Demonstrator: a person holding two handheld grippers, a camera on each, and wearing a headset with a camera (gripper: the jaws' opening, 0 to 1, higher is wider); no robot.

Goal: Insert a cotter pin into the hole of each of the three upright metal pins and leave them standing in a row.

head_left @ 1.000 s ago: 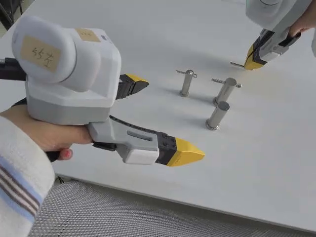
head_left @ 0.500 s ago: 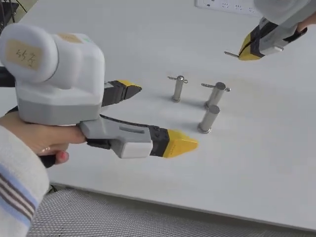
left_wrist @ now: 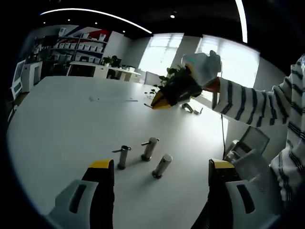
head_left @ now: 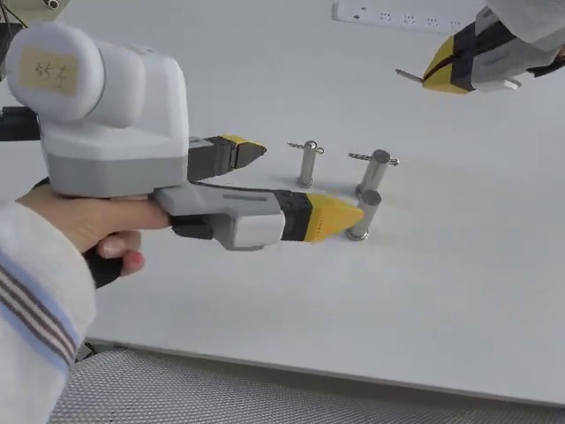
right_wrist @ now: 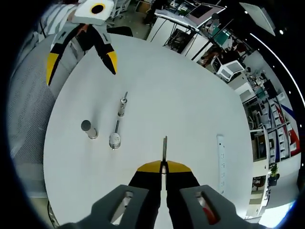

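Steel cotter pin (right_wrist: pixel 165 148) sits pinched between my right fingers (right_wrist: pixel 150 168) above the table (right_wrist: pixel 190 95); my left fingers (left_wrist: pixel 101 167) spread wide.

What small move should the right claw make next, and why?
Probably lower the right claw, shut on a cotter pin, toward the top of the bare pin. The two far pins already carry theirs and this one has none, while the claw hangs well above the row.

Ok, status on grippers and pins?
Left gripper open, by the row. Right gripper shut on cotter pin, above the table. Far-left pin and far-right pin fitted; near pin bare, close beside both.
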